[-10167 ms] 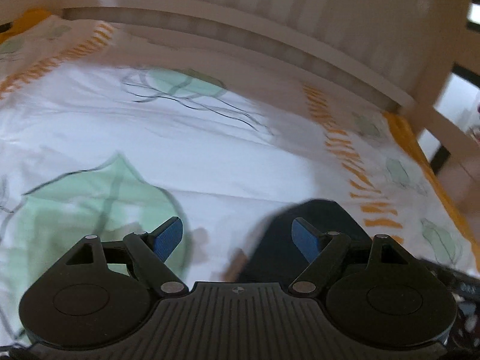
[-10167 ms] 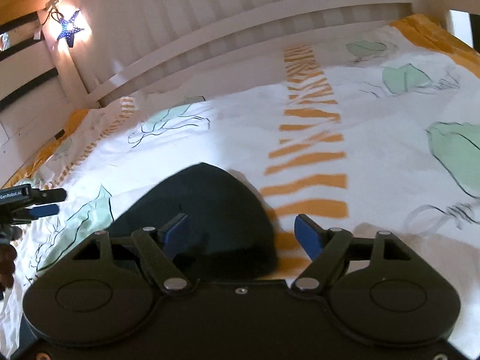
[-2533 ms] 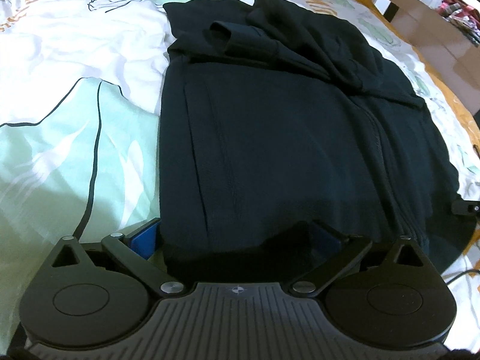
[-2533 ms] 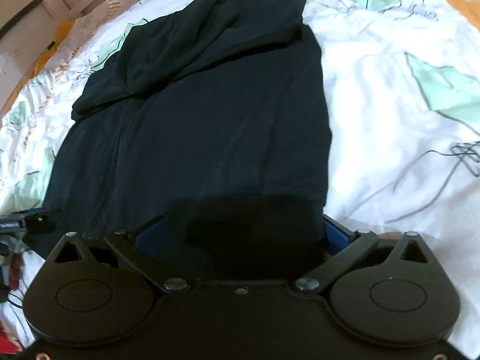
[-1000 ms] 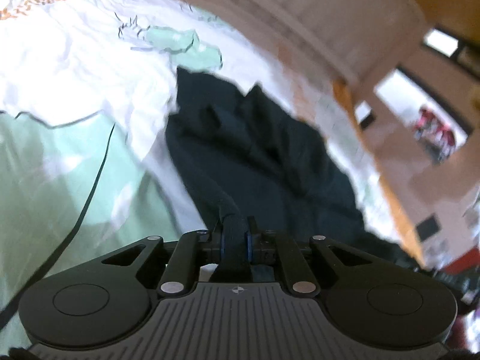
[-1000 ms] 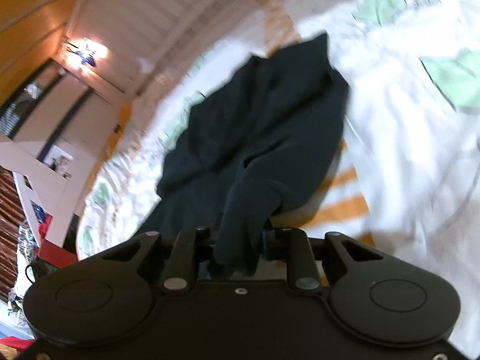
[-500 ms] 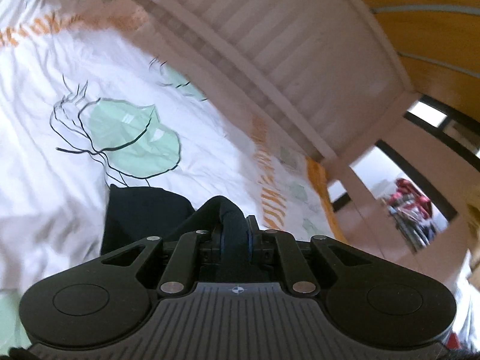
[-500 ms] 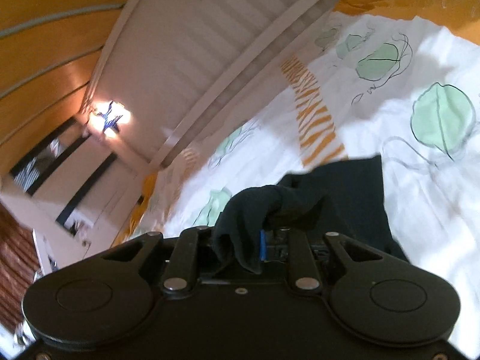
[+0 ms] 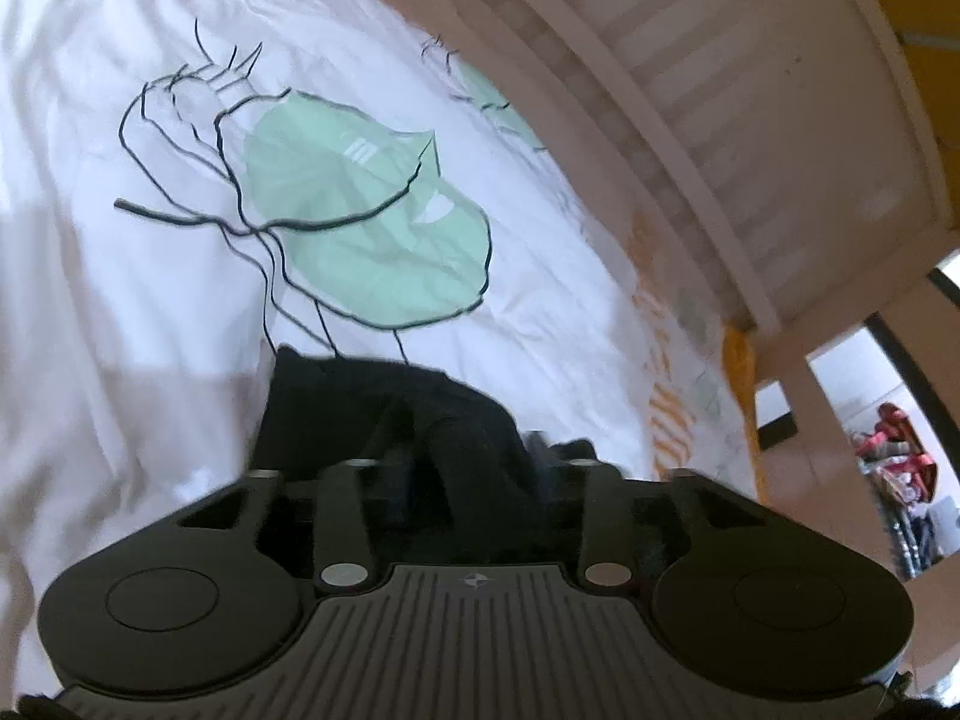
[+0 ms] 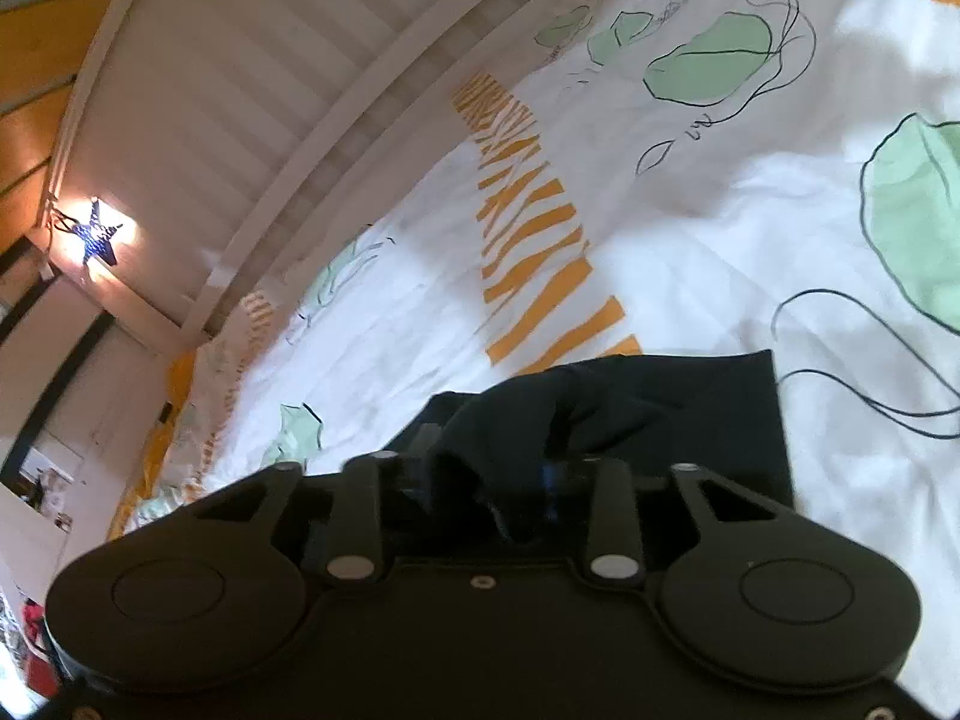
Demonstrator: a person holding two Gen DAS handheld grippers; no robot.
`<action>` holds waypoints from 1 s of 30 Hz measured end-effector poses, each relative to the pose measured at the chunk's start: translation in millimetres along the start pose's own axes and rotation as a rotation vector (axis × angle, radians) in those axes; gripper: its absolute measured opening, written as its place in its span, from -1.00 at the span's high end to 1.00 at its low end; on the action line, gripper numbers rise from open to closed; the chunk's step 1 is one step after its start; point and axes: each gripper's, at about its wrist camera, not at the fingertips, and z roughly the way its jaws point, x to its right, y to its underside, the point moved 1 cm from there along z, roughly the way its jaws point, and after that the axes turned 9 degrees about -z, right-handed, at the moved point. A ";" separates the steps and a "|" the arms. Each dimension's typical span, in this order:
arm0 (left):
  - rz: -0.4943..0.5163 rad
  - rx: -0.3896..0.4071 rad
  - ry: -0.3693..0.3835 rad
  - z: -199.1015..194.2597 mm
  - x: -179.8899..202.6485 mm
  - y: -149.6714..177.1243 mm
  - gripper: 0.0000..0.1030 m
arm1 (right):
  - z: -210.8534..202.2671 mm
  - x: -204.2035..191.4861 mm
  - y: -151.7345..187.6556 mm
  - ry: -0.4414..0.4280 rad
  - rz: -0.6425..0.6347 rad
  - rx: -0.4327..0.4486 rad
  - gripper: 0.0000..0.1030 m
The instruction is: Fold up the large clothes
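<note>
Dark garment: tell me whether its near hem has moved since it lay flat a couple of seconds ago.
Yes. The dark garment hem has been carried away from the person toward the white slatted headboard and folded over; both tools' jaws have just been opening, cloth between them.

Matt black cloth garment (image 9: pixel 360 408); bedsheet (image 9: pixel 120 330) probably cotton.

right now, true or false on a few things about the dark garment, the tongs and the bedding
1. The dark garment lies on a white bedspread printed with green leaves. True.
2. The left tongs are clamped tight on the cloth. False: the jaws have just been opening and stand apart, with cloth still bunched between them.
3. The right tongs have dark cloth between the jaws. True.
4. A lit star lamp shows by the headboard. True.
5. The stripes on the bedding are blue. False: they are orange.
</note>
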 end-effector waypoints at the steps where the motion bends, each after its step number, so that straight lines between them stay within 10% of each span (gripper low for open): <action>1: 0.017 0.031 -0.002 -5.1 0.7 -0.5 -0.35 | -1.9 -1.0 -0.6 -0.014 -0.008 0.014 -0.24; 4: 0.054 0.131 0.002 -23.7 5.2 -4.7 -0.65 | -13.8 -9.4 -6.6 -0.005 -0.077 0.105 -0.90; 11: 0.247 0.185 -0.075 -44.4 46.2 6.4 -0.87 | -41.3 -43.6 -2.2 0.079 -0.309 0.170 -0.90; 23: 0.702 0.084 -0.173 -17.9 110.3 102.5 -0.88 | -19.7 -132.9 68.3 0.124 -0.777 0.008 -0.90; 30: 0.677 0.043 -0.338 26.2 80.0 100.5 -0.88 | 18.9 -129.1 72.8 0.223 -0.757 -0.094 -0.90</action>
